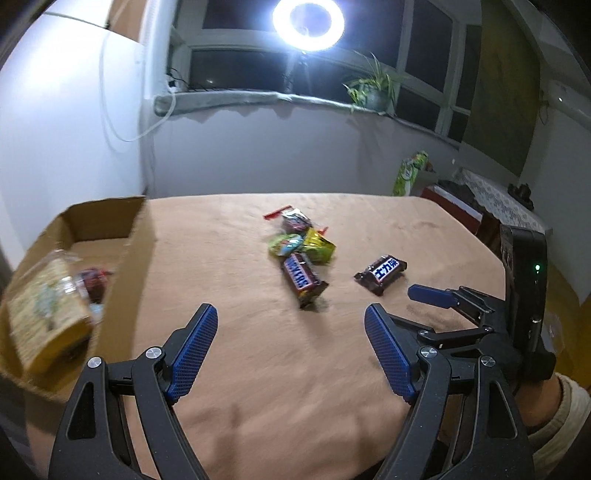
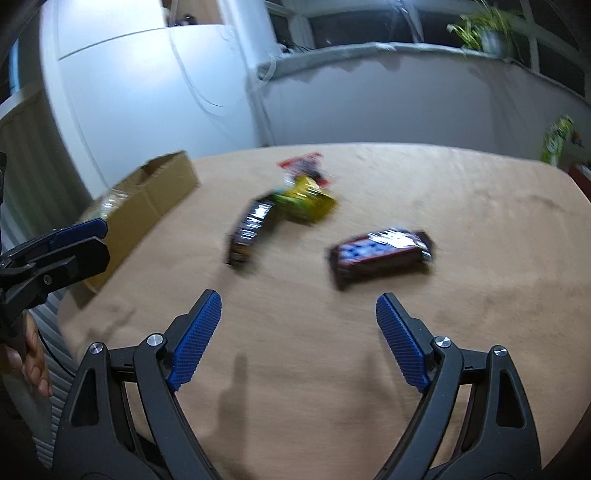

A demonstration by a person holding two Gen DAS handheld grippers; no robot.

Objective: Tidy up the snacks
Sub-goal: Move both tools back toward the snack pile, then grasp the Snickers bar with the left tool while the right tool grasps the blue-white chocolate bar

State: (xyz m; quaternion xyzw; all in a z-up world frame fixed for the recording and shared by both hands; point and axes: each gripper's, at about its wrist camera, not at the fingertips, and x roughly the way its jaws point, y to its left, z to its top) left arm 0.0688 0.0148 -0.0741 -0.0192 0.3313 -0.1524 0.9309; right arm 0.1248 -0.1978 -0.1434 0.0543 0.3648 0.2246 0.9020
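A cardboard box [image 1: 136,236] stands at the table's left; a clear cracker pack [image 1: 44,314] and a small dark snack lie in it. On the tan tablecloth [image 1: 258,369] lie a Snickers bar [image 1: 303,280], a second dark bar [image 1: 381,274], a yellow-green pack [image 1: 319,246], a green candy [image 1: 284,244] and a red-edged pack [image 1: 291,218]. My left gripper [image 1: 291,314] is open and empty, short of the bars. My right gripper [image 2: 298,301] is open and empty, just short of the dark bar [image 2: 380,251]; the Snickers bar [image 2: 253,229] lies to its left.
The box [image 2: 147,206] sits at the table's left edge. A green bag [image 1: 410,173] and a red box stand beyond the far right corner. A ring light [image 1: 308,22] and a potted plant [image 1: 371,92] stand at the window.
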